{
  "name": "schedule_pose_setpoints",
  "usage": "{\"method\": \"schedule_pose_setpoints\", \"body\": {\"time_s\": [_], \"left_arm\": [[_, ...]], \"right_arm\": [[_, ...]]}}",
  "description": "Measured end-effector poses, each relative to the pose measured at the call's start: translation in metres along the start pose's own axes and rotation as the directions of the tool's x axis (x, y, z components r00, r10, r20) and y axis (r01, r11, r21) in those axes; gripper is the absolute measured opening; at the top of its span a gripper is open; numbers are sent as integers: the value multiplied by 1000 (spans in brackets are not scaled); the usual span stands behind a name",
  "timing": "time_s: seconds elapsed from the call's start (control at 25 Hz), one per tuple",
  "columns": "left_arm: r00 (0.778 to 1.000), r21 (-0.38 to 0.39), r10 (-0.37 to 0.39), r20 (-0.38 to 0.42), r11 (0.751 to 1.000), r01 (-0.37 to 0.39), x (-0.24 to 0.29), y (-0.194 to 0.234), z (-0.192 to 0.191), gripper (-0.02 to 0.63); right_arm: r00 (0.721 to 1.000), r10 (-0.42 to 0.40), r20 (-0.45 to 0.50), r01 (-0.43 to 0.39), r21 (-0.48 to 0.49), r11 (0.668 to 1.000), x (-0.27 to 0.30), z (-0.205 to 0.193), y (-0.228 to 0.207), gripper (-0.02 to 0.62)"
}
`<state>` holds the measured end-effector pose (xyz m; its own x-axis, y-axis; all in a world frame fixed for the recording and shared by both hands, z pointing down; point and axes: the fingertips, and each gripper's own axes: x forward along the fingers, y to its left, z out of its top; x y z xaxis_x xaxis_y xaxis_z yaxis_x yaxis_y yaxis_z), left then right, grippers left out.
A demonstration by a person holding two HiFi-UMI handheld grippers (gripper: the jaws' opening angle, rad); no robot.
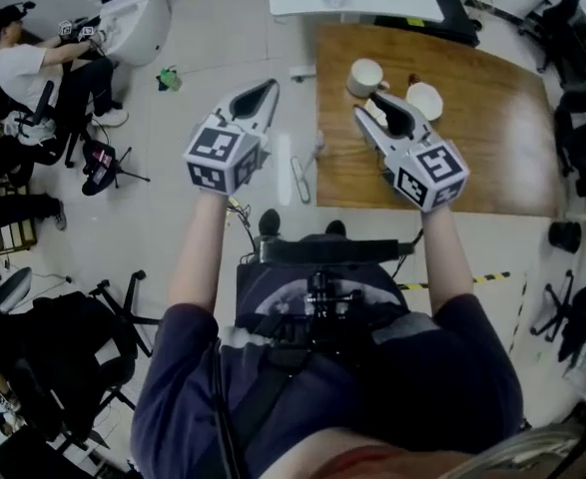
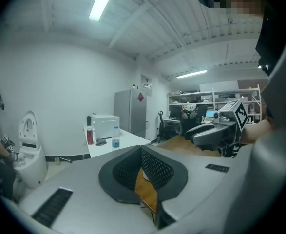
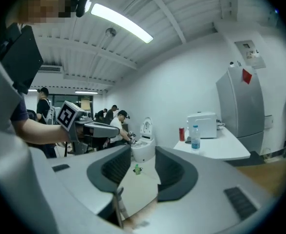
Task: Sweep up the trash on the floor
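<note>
Sweeping not yet begun. Green trash (image 1: 168,80) lies on the floor (image 1: 208,43) beside the toilet (image 1: 133,13), well apart from both grippers. Left gripper (image 1: 269,90) closed, empty; right gripper (image 1: 372,108) parted, empty.

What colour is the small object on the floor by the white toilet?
The small object is green, clearest in the head view.

Brown wood-grain table (image 1: 492,138), white cup (image 1: 364,76), green litter (image 1: 168,80)
</note>
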<state>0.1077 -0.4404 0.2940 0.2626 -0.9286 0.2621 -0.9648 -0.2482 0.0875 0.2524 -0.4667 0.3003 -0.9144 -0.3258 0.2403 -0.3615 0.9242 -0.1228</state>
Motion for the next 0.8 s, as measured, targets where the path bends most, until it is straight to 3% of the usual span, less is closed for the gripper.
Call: {"method": "schedule_pose_setpoints", "body": {"time_s": [0.16,0.36,0.6,0.72,0.8], "left_arm": [[996,29,88,-3,996,-88,-18,-22,1,0],[977,65,198,-76,979,-193,-62,-30,-21,0],[949,83,299,-102,953,-291,-140,-26,-43,0],[932,36,355,-77,935,-353,-177,-18,-50,0],[923,15,380,-61,925,-380,-203,-15,-54,0]], "right_arm": [[992,123,-20,-123,1,992,1,-12,3,166],[972,234,-34,-233,36,972,21,-25,25,166],[964,261,40,-264,66,962,32,-8,64,162],[961,274,32,-274,10,962,34,1,84,101],[958,287,20,-287,-7,958,31,0,101,21]]}}
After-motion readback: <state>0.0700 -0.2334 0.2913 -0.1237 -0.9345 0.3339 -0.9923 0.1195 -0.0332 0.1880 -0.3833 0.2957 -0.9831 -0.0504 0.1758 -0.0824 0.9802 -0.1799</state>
